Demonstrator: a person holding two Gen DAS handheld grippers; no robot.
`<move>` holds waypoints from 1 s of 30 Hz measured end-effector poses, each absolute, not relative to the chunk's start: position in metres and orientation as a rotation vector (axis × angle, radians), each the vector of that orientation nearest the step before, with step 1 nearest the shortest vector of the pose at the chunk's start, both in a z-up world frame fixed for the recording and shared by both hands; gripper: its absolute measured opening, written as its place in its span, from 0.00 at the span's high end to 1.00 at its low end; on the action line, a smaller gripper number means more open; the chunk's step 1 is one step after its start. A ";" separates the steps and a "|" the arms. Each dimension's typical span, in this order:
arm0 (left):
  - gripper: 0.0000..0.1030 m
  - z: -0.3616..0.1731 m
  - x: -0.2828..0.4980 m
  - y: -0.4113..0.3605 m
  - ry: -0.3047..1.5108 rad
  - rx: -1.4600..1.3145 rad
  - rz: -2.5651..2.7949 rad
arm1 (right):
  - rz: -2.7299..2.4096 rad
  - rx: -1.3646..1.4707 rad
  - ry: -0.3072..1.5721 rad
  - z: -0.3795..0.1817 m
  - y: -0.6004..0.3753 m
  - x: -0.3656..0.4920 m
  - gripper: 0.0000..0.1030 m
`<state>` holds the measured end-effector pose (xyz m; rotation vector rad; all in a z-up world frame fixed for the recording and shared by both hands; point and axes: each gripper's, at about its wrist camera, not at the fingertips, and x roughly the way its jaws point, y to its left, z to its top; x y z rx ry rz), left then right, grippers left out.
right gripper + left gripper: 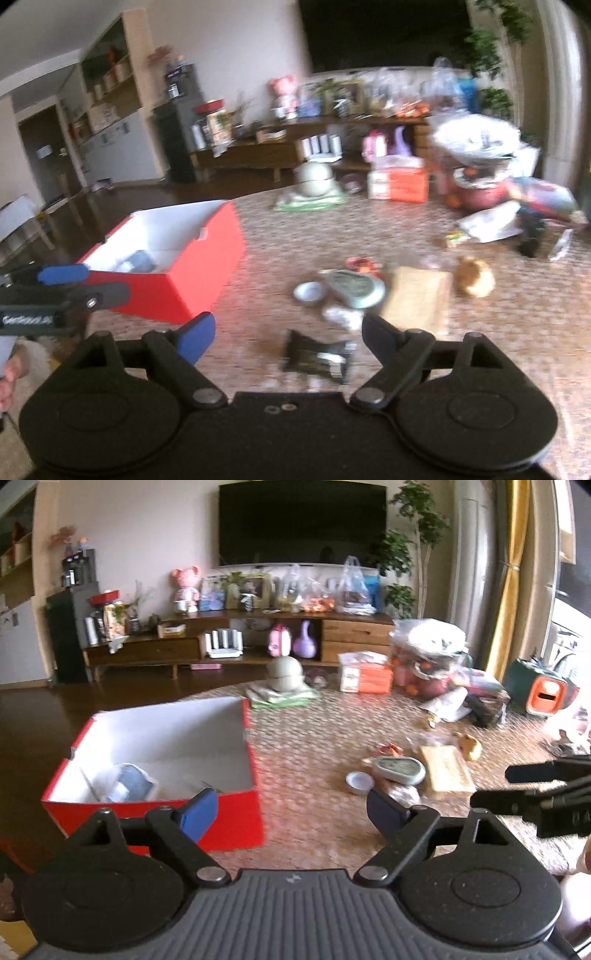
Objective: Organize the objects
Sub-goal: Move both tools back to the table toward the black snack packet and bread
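Both released and empty, the left claw (291,808) and right claw (288,338) hover before a scattered pile ahead, the open red cardboard box (221,812) waiting left to collect it.

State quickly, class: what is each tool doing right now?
Left tool: open, holding nothing.
Right tool: open, holding nothing.

Red box (229,812): smooth matt cardboard, white inside. Rug (317,723): coarse woven texture. Small round tin (359,782): probably metal, dull sheen. TV cabinet (354,631): varnished wood.
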<state>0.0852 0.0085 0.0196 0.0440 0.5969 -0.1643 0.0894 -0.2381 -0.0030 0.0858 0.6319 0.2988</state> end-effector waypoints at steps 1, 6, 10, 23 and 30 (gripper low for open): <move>0.09 0.016 0.085 0.003 0.600 0.042 -0.172 | 0.279 0.081 0.626 -0.004 -0.244 0.088 0.16; 0.01 0.000 0.088 -0.020 0.622 0.018 -0.197 | 0.203 0.125 0.636 -0.015 -0.274 0.089 0.15; 0.00 -0.014 0.091 -0.040 0.615 0.025 -0.200 | 0.161 0.090 0.642 -0.026 -0.292 0.093 0.15; 0.00 -0.061 0.121 -0.102 0.682 0.105 -0.252 | 0.184 0.019 0.699 -0.053 -0.322 0.134 0.15; 0.00 -0.085 0.144 -0.124 0.719 0.109 -0.270 | 0.163 0.054 0.763 -0.077 -0.314 0.171 0.15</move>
